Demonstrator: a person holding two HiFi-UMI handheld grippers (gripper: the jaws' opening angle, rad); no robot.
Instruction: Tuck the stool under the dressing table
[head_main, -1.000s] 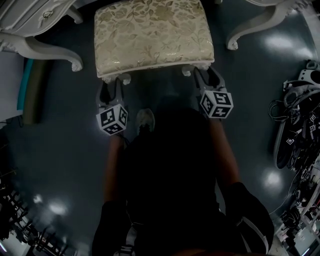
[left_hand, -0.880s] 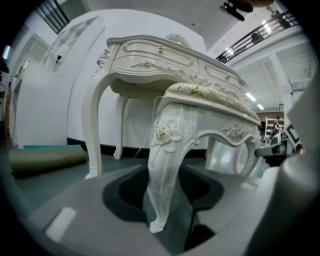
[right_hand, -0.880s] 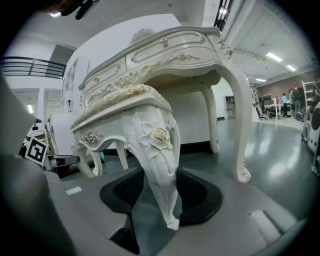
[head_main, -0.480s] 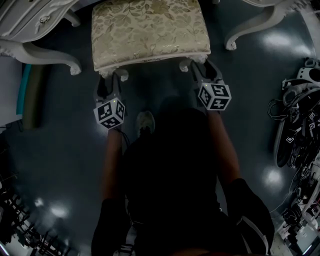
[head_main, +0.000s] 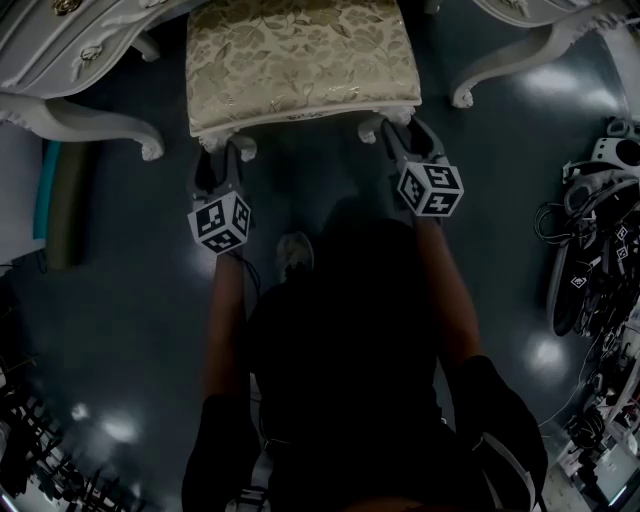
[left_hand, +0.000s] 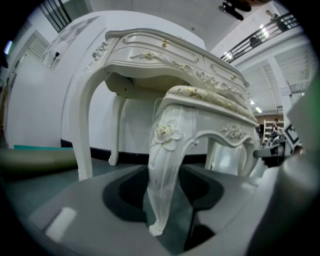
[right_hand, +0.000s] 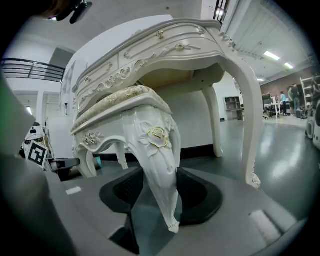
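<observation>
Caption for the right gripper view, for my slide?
Right gripper closed on a carved white stool leg, dressing table rising behind.

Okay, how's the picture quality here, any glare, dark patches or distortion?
Head view: dim, the person nearly black, lamp glare on the glossy floor. Left gripper view: bright, fisheye-bent, stool leg sharp, jaws slightly soft. Right gripper view: the same, its stool leg sharp.

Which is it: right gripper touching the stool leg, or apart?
Touching. The right gripper view shows the right gripper clamped on the stool leg from both sides.
</observation>
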